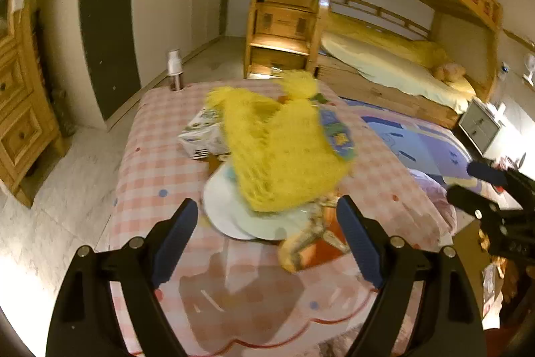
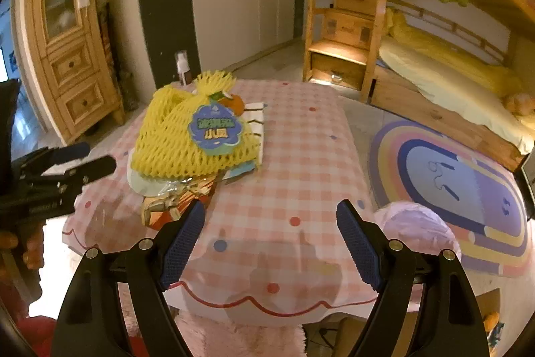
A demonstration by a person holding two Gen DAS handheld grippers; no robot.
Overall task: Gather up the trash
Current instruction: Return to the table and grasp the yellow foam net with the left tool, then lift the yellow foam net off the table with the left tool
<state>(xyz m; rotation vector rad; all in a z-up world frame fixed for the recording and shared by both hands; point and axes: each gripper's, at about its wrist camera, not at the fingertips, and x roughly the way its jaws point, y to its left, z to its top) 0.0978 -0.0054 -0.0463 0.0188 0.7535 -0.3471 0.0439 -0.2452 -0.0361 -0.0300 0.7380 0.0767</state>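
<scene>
Both wrist views: jaws wide, holding nothing.

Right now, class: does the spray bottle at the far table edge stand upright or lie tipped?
Upright. The spray bottle stands on its base, white cap on top, at the far edge of the checked tablecloth.

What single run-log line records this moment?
left gripper: open, empty | right gripper: open, empty | yellow foam net: on table, untouched
</scene>
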